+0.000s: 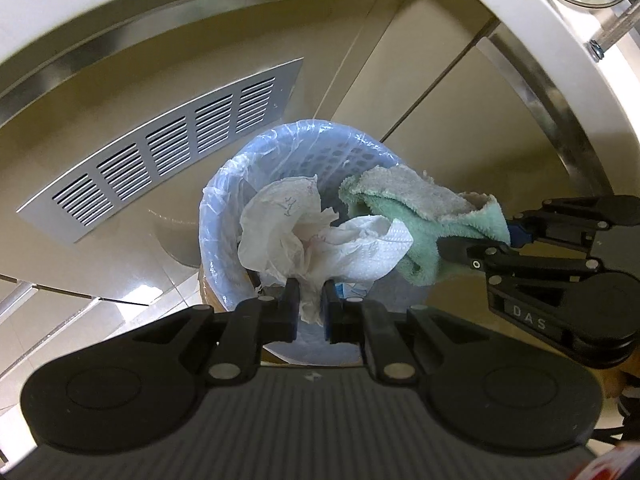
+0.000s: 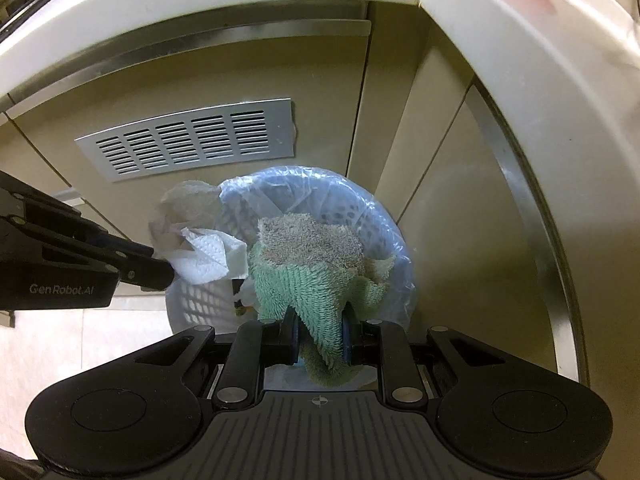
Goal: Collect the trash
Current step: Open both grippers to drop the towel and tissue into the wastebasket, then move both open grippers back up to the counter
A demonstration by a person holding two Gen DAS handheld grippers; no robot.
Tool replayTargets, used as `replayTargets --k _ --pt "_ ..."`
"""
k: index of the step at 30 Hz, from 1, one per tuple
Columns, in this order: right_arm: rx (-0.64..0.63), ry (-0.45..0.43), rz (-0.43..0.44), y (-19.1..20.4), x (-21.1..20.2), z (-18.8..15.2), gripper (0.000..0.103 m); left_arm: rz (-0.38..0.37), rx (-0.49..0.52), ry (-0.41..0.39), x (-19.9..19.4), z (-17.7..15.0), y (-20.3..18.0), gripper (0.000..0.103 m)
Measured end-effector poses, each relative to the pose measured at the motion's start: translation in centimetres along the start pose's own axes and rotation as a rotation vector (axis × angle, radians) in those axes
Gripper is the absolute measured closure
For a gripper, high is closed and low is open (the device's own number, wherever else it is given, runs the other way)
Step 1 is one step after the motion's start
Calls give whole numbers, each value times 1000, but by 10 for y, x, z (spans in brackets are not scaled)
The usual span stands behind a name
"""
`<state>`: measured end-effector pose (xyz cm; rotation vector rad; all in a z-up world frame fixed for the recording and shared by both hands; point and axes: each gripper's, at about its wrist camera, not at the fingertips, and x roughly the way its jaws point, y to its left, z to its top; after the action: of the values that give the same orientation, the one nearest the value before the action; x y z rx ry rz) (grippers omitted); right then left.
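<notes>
Closest to each wrist camera, black gripper fingers frame a handful of rubbish held above a bin. Seen from the left wrist, the left gripper (image 1: 310, 306) has its jaws pinched nearly together on a crumpled wad of white paper towel and thin plastic wrap (image 1: 316, 236), which billows up and out over the bin's mouth. Seen from the right wrist, the right gripper (image 2: 319, 338) is closed a little wider on a fold of a green and grey terry cloth (image 2: 310, 264), whose bulk drapes forward over the near rim. Each gripper also shows at the edge of the other's view, so the two stand side by side. Just beyond and below them sits a round perforated wastebasket (image 1: 340, 156) lined with a clear bluish plastic bag (image 2: 400, 248), standing on a tiled floor against beige cabinet doors. Farther back, a silver vent grille (image 2: 188, 144) is set into one door, and a pale countertop edge (image 2: 240, 12) arcs overhead. Judging by this, the step in hand is the drop: both loads hang over the opening. Next, each gripper needs to be well over the mouth before its jaws part, so that the loose cloth and paper fall inside the liner, not over the rim.
</notes>
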<state>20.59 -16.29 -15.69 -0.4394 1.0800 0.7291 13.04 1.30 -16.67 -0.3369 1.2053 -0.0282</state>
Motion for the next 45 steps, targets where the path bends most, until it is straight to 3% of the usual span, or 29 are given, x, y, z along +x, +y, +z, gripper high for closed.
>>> replayTargets --k 9,11,12,33,34,35,37,45 --pt "-7 -1 4 -3 2 2 84 8 -13 12 6 4 -2 89" --pt "-5 0 1 -4 2 2 84 3 -17 10 8 5 -1 63" --pt "-4 1 0 -4 3 2 84 5 -15 8 7 5 -1 60" --pt "-6 -31 14 -3 9 6 83 41 -69 -15 -4 -6 18 60" --pt "-8 -38 16 -2 10 7 77 44 -71 -16 -5 -7 18 60" --pt "-5 -46 20 -2 11 8 60 47 -72 -16 -6 -8 19 60" --pt "9 -59 31 -4 10 8 44 51 -75 -16 -8 -10 21 60" --pt "0 -42 36 0 10 8 44 62 -94 -19 -9 -19 32 60"
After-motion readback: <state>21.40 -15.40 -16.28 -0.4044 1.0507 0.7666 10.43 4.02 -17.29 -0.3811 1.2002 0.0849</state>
